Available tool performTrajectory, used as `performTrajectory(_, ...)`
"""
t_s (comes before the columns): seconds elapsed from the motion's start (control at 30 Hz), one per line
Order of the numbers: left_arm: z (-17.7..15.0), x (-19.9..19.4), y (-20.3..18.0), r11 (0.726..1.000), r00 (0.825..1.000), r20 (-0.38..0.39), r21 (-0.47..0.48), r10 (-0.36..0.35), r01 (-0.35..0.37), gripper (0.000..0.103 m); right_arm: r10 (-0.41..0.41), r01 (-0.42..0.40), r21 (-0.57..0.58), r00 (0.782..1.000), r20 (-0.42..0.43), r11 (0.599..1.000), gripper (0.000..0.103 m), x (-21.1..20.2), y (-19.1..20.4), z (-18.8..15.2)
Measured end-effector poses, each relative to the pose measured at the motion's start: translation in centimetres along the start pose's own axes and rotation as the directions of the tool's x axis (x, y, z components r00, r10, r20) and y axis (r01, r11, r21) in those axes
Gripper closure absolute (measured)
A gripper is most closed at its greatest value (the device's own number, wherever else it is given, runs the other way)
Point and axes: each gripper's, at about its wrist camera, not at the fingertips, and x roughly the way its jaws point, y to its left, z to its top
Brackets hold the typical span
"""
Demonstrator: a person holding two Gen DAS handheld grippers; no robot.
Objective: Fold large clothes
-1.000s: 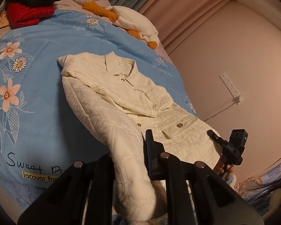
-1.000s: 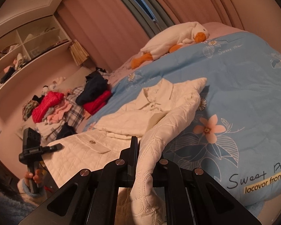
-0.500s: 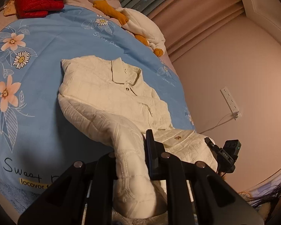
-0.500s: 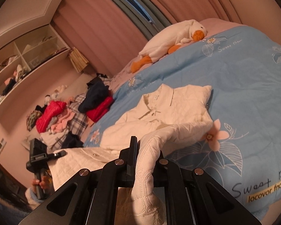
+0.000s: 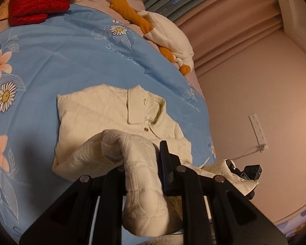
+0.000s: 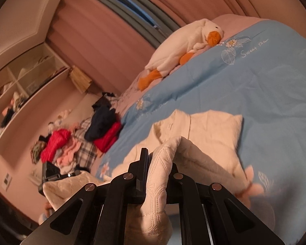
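A cream quilted jacket (image 5: pixel 104 120) is lying collar-up on a blue floral duvet (image 5: pixel 57 61) covering the bed. The left gripper (image 5: pixel 141 163) is pinching a cream sleeve (image 5: pixel 140 175) between its black fingers, the jaws closed tight on the fabric, with the cuff hanging down below them. The right gripper (image 6: pixel 159 167) is doing the same with another fold of the jacket's quilted fabric (image 6: pixel 157 183), jaws clamped on it and the cloth draping over the jacket body. A white plush duck (image 6: pixel 185 45) with orange feet is resting at the head of the bed. Red and dark clothes (image 6: pixel 104 130) are sitting piled beside the duvet's edge.
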Motion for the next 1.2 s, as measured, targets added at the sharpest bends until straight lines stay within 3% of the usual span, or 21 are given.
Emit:
performTrajectory(0.27,5.3,5.2,4.4,0.984,0.996,-0.056,-0.16,0.067,-0.075,0.088,-0.065,0.069,0.101,0.997,-0.048,0.992,0.094,5.5,-3.5,3.1)
performTrajectory(0.53,8.0,11.6,10.6,0.93,0.986,-0.138,-0.341,0.097,-0.139,0.088,-0.168,0.202,0.226,0.973,-0.161,0.953,0.094,11.7,-9.0,3.9)
performTrajectory(0.6,8.4,12.9,12.0,0.909,0.984,-0.153,-0.392,0.088,-0.142,0.086,-0.178,0.222,0.252,0.966,-0.186,0.942,0.094,12.8,-10.1,3.8)
performTrajectory(0.8,9.0,14.3,13.7,0.882,0.977,-0.198,-0.442,0.081,-0.163,0.08,-0.174,0.254,0.332,0.952,-0.253,0.909,0.094,14.1,-12.7,3.8)
performTrajectory(0.83,9.1,14.0,13.8,0.874,0.979,-0.197,-0.464,0.058,-0.145,0.072,-0.155,0.244,0.357,0.953,-0.26,0.902,0.092,14.0,-13.0,3.9)
performTrajectory(0.87,9.0,13.4,13.9,0.862,0.983,-0.183,-0.497,0.007,-0.098,0.054,-0.129,0.226,0.393,0.957,-0.26,0.891,0.09,13.7,-13.3,4.1)
performTrajectory(0.9,8.9,12.9,13.7,0.855,0.986,-0.162,-0.517,-0.051,-0.041,0.043,-0.097,0.203,0.432,0.962,-0.253,0.879,0.084,13.4,-13.3,4.2)
performTrajectory(0.93,9.0,12.6,13.5,0.849,0.985,-0.146,-0.528,-0.09,0.0,0.028,-0.056,0.167,0.469,0.969,-0.241,0.868,0.068,12.9,-13.3,4.2)
performTrajectory(0.97,8.9,12.0,13.4,0.846,0.984,-0.139,-0.533,-0.107,0.016,0.025,-0.002,0.116,0.505,0.975,-0.222,0.856,0.057,12.2,-13.2,4.2)
performTrajectory(1.0,8.9,11.7,13.2,0.848,0.985,-0.14,-0.529,-0.104,0.015,0.025,0.032,0.083,0.52,0.978,-0.207,0.85,0.04,11.9,-13.0,4.3)
performTrajectory(1.03,9.0,11.6,13.0,0.852,0.985,-0.141,-0.524,-0.099,0.011,0.025,0.062,0.044,0.522,0.981,-0.185,0.852,0.035,11.3,-12.6,4.6)
performTrajectory(1.1,9.0,11.5,13.4,0.844,0.986,-0.139,-0.537,-0.091,0.002,0.025,0.065,0.025,0.513,0.986,-0.156,0.858,0.035,10.6,-12.1,5.2)
performTrajectory(1.2,9.1,11.1,14.6,0.787,0.988,-0.057,-0.611,-0.145,0.081,0.025,0.085,-0.004,0.557,0.989,-0.12,0.831,0.034,10.7,-13.1,5.6)
